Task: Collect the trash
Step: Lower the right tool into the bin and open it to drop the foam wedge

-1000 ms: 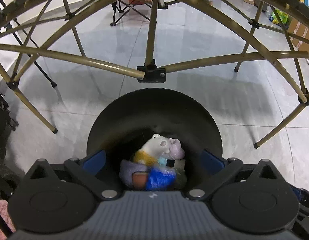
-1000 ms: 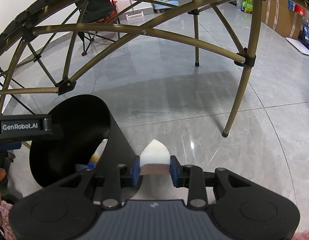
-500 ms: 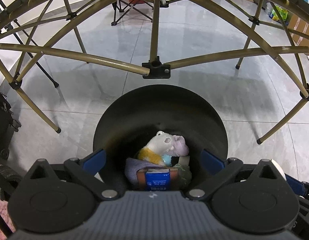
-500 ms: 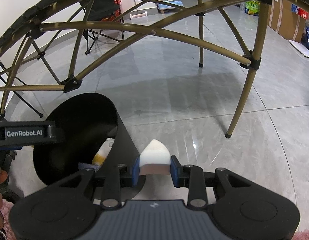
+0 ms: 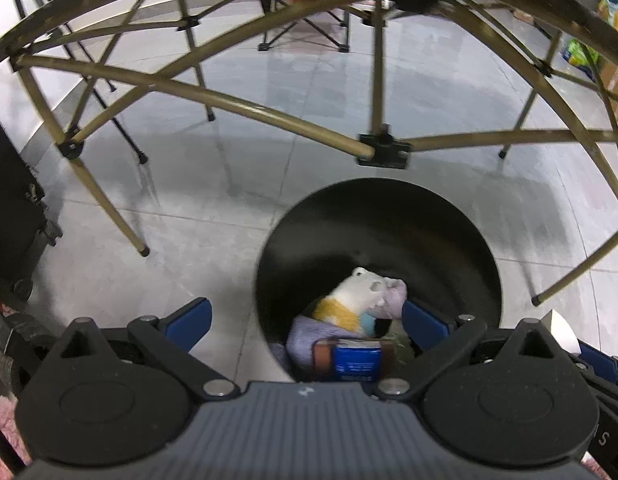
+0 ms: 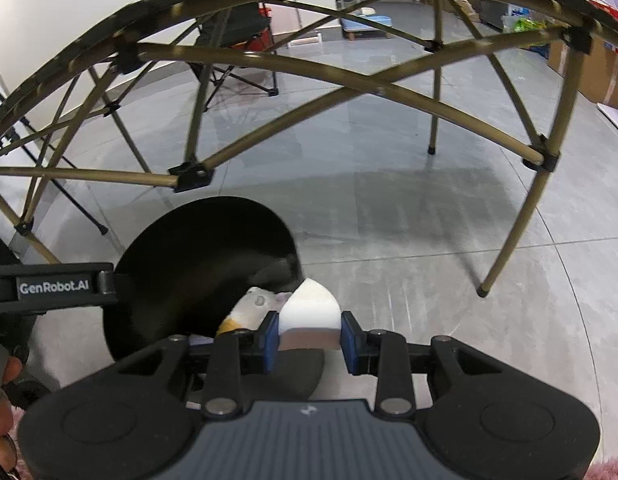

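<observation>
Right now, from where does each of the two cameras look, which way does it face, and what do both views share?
Left wrist: sits on the left hand-held gripper, faces down and forward into the black bin under the folding table frame; its open blue fingers show.
Right wrist: sits on the right hand-held gripper, faces down and forward over the grey floor; its fingers clamp a white wedge; fingertips of the person's hand show at the left edge.
Shared: the bin, the trash inside it, the frame, the floor.
</observation>
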Action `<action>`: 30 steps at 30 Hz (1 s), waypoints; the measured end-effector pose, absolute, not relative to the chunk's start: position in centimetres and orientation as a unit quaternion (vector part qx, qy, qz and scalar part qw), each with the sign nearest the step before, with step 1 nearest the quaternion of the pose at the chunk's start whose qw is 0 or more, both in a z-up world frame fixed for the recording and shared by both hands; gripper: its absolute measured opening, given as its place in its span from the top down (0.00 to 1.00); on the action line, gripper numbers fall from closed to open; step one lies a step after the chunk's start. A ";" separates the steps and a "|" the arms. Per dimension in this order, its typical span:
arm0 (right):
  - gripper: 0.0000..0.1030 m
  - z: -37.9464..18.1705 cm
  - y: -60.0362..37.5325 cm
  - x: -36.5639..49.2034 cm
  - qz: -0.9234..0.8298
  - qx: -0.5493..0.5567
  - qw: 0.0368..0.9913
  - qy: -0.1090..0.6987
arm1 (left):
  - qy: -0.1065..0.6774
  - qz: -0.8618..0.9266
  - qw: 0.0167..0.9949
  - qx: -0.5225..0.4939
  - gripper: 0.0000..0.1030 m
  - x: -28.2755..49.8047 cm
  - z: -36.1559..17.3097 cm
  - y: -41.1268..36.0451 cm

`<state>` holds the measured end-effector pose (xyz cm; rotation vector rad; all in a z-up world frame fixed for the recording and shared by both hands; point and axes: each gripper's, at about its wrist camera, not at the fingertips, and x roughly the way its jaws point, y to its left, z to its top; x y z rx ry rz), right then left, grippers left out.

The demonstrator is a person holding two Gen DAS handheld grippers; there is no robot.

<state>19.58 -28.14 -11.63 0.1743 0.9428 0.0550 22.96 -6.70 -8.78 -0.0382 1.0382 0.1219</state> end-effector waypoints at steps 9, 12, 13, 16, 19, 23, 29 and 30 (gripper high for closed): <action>0.70 -11.3 -24.5 20.6 0.051 0.072 0.889 0.449 | 0.490 0.082 0.867 -0.045 0.00 22.1 -8.3 -2.2; 0.70 -11.1 -23.1 20.9 0.059 0.065 0.891 0.445 | 0.489 0.090 0.866 -0.055 0.00 21.7 -8.3 -0.5; 0.70 -11.1 -22.6 21.1 0.061 0.064 0.891 0.445 | 0.489 0.093 0.865 -0.058 0.00 21.5 -8.3 0.1; 0.70 -11.2 -21.3 21.5 0.065 0.060 0.891 0.446 | 0.488 0.102 0.864 -0.066 0.00 21.1 -8.3 1.5; 0.69 -11.2 -20.2 21.9 0.069 0.056 0.891 0.446 | 0.488 0.111 0.863 -0.073 0.00 20.6 -8.3 2.9; 0.69 -11.5 -18.8 22.4 0.071 0.048 0.891 0.445 | 0.487 0.120 0.861 -0.081 0.00 20.0 -8.3 4.4; 0.63 -12.1 -17.9 22.9 0.067 0.047 0.890 0.449 | 0.484 0.123 0.862 -0.090 0.00 19.4 -8.2 5.6; 0.57 -12.1 -17.8 22.9 0.065 0.048 0.891 0.447 | 0.483 0.122 0.862 -0.091 0.00 19.2 -8.1 5.7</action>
